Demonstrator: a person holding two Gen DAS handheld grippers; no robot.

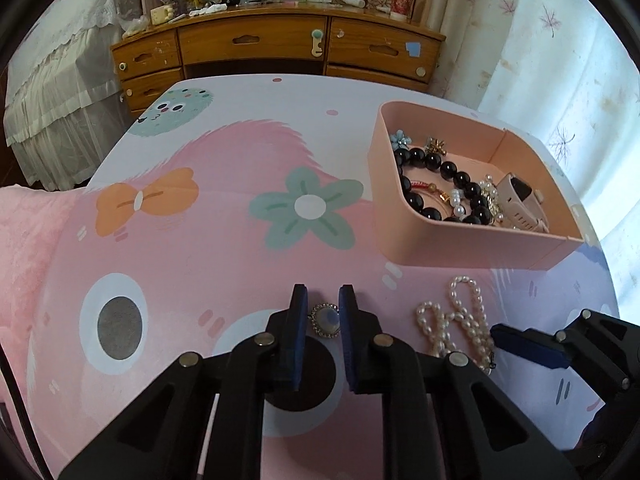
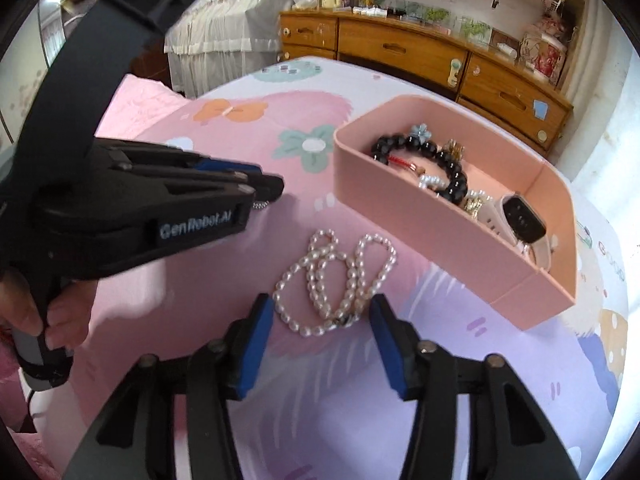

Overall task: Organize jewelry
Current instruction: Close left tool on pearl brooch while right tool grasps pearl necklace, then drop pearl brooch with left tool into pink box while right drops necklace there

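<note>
A round rhinestone brooch (image 1: 325, 320) with a pale stone lies on the cartoon-print table. My left gripper (image 1: 323, 294) straddles it, its jaws narrow and close on both sides; contact is unclear. From the right wrist view the left gripper (image 2: 276, 190) is seen side-on with the brooch's edge (image 2: 260, 205) peeking out beneath it. A white pearl necklace (image 2: 334, 280) lies coiled between the open fingers of my right gripper (image 2: 322, 308); it also shows in the left wrist view (image 1: 456, 322). A pink box (image 1: 472, 244) holds a black bead bracelet (image 1: 444, 180), a watch (image 2: 522, 218) and small pieces.
The pink box (image 2: 420, 216) stands at the table's right. A wooden dresser (image 1: 276, 46) with cluttered top stands behind the table, a bed with a white frilled cover (image 1: 56, 92) at left, and a curtain (image 1: 560, 60) at right.
</note>
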